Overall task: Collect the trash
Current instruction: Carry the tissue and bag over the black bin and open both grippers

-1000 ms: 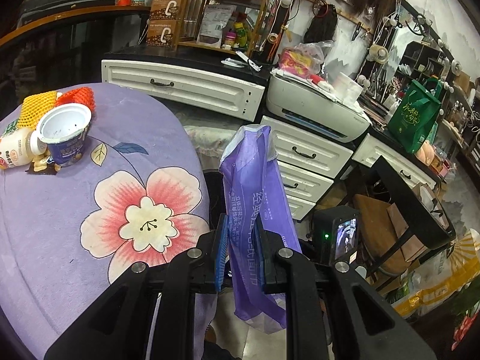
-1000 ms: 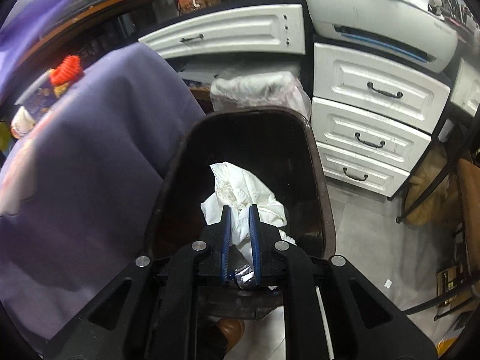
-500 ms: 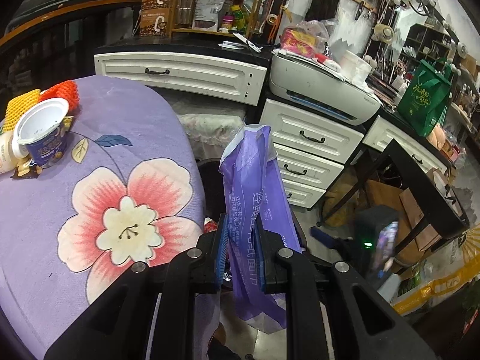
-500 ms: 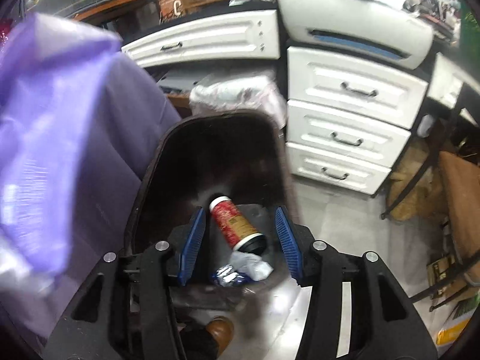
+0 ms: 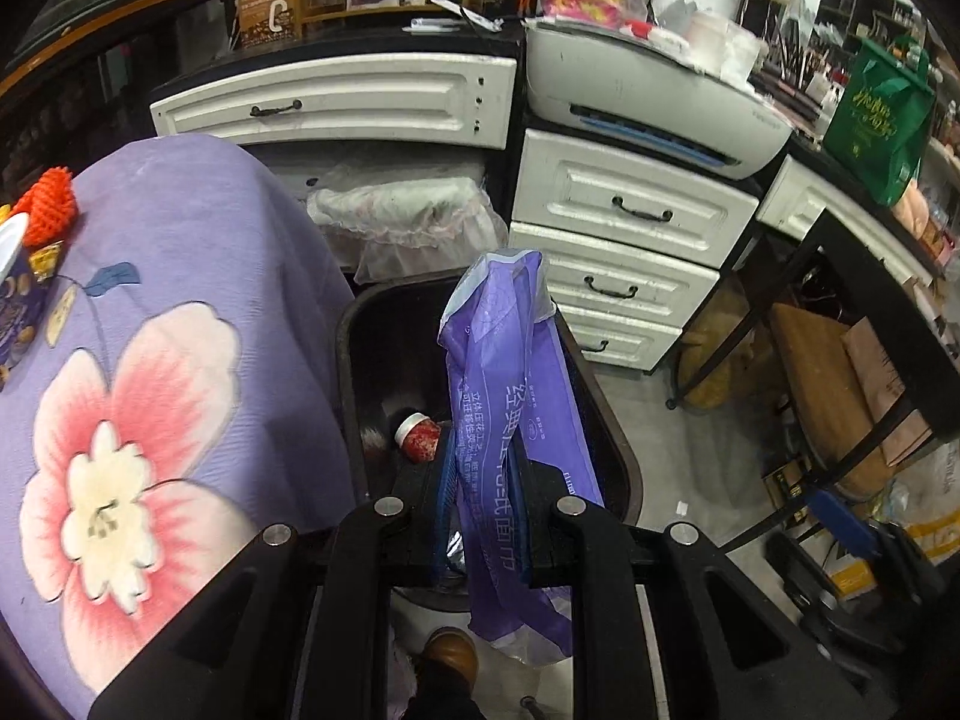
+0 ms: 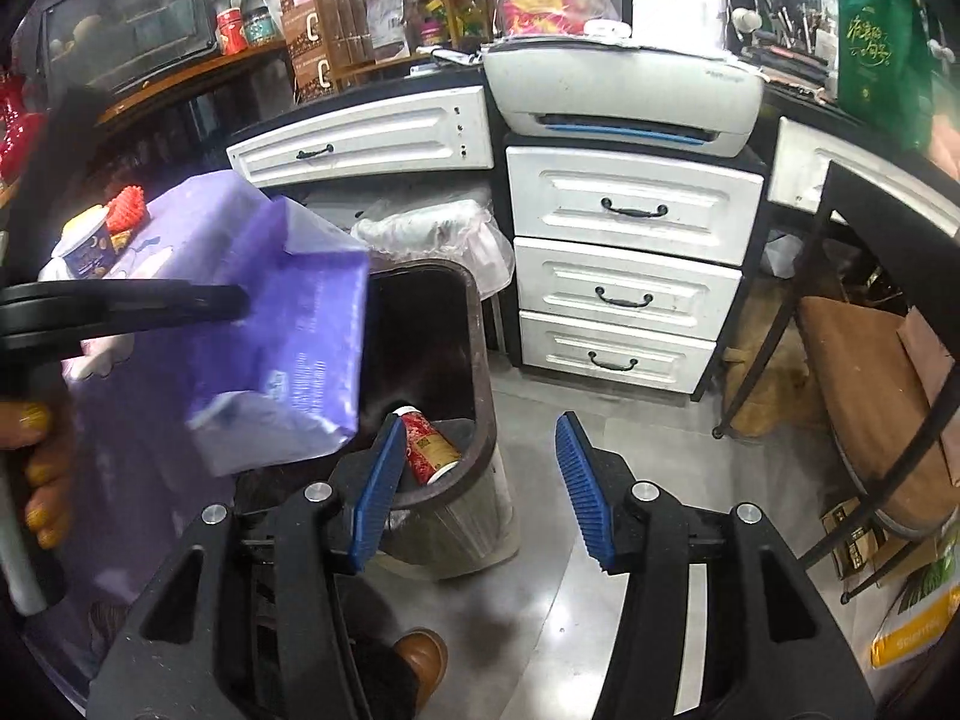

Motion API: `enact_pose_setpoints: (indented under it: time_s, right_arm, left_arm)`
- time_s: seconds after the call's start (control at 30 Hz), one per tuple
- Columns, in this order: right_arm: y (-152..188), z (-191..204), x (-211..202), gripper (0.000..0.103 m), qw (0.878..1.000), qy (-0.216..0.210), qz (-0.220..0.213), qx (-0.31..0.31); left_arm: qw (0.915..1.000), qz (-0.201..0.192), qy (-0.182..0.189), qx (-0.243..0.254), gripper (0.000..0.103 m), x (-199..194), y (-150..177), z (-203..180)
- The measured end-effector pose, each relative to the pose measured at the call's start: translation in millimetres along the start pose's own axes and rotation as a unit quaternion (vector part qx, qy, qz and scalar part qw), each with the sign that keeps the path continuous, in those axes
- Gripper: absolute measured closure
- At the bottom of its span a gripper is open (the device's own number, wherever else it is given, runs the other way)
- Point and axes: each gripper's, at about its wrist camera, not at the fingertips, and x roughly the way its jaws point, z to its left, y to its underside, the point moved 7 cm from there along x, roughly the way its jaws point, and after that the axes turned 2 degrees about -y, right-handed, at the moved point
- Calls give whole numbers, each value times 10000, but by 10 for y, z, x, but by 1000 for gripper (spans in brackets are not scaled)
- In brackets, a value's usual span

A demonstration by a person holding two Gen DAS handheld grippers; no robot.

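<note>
My left gripper is shut on a purple plastic wrapper, which hangs over the open dark bin. A red can lies inside the bin. In the right wrist view the same wrapper hangs at the left above the bin and the can. My right gripper is open with nothing between its blue pads, above the bin's right rim and the floor. On the flowered purple table remain a cup and an orange foam net.
White drawers and a printer stand behind the bin. A second bin with a white liner sits just beyond it. A black-framed chair is at the right. A person's brown shoe is below.
My right gripper opened, dropped the white crumpled paper into the bin, then rose and shifted right. My left gripper carried the purple wrapper from the table's edge to over the bin.
</note>
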Motion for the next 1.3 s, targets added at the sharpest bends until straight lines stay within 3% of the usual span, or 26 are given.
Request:
enact_pose_setpoints:
  time_s: [0.23,0.33,0.5,0.6,0.67,0.77,1.1,1.3]
  right_arm:
    - [51,-57,-215,46,9999,30,-148,71]
    - [50,-56,-309,38,9996,9,-245,108]
    - [35,-26,-446,38,9991,46,-424,26]
    - [31,-3,-492,38,9988,5,-477,-50]
    - [36,-2,-520,38,9986,3,-521,-45]
    - [28,-32,-543,38,9983,-11,-584,37]
    - [4,-35,-547,37,9978,-85,-624,188]
    - [-2,129,-512,29,9981,-276,-537,103]
  left_arm:
    - [9997,153,-127,115,87,233,38,-81]
    - [9995,201,-196,159,87,329,35,-113]
    - [9989,356,-256,183,84,481,56,-140]
    - [9990,331,-231,178,78,482,44,-148]
    - [9989,242,-298,260,59,447,23,-161]
    - [9992,92,-293,251,45,356,-7,-166]
    - [9994,-246,153,193,29,-220,21,-179]
    - [9974,-628,278,224,18,-716,68,-17]
